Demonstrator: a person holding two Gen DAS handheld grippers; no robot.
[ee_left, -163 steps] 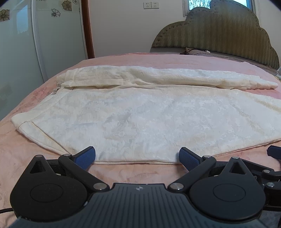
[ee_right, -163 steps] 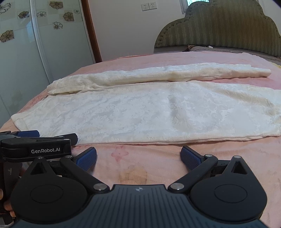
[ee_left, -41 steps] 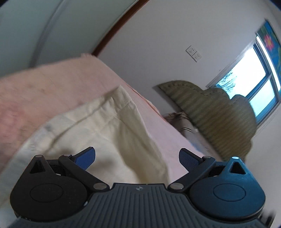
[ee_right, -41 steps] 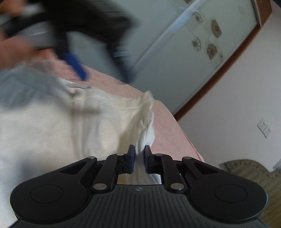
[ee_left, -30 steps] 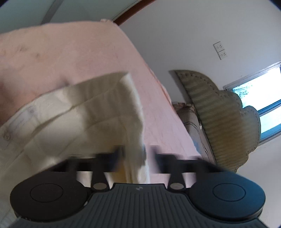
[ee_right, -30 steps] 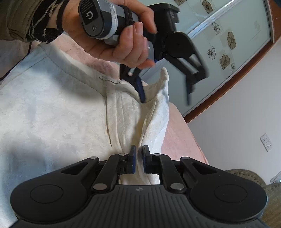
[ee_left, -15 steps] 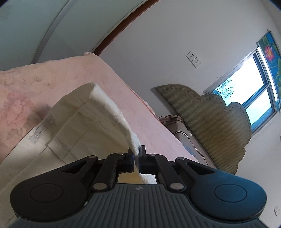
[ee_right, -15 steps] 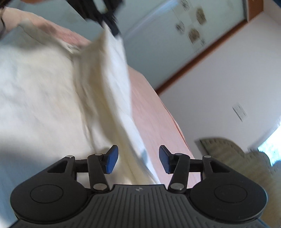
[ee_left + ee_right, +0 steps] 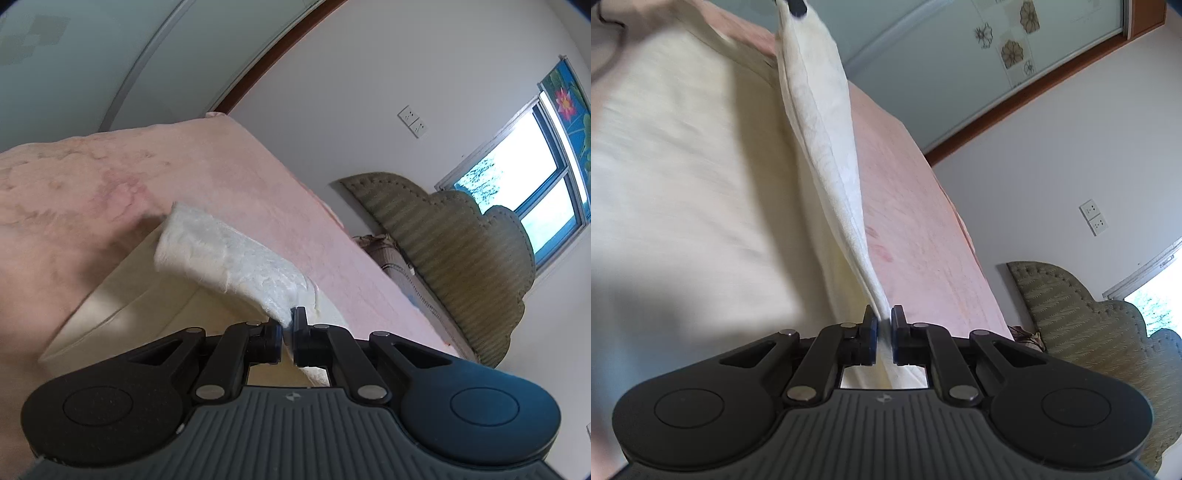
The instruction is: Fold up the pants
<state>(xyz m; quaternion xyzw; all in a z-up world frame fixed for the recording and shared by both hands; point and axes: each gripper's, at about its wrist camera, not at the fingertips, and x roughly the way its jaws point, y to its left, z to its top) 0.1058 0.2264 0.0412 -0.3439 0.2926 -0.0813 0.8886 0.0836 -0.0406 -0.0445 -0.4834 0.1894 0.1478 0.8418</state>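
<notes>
Both grippers are closed on the cream pants point(image 9: 820, 155): the left gripper point(image 9: 288, 330) has its fingers pressed together on a corner of the fabric, and the right gripper point(image 9: 882, 332) pinches a thin edge that runs up as a tight band to the other tool at the top of the right wrist view. The rest of the pants lies spread on the pink bed point(image 9: 258, 199), below and beside the lifted edge. To do this step well, I think the two hands should move at the same height and speed, so the edge between them remains straight, then carry it across and lay it down on the other half with the borders matching. If one hand pulls more, the cloth can slip out of the fingers or drag the lower layer into wrinkles. The fabric looks soft and light, with a fine woven flower pattern on the outer side and a smoother, more yellow inner side; its hem is thicker, which gives a better hold. The bed cover is plush and probably holds the cloth a little. Behind stands a padded olive headboard point(image 9: 461, 243) with a scalloped outline.
</notes>
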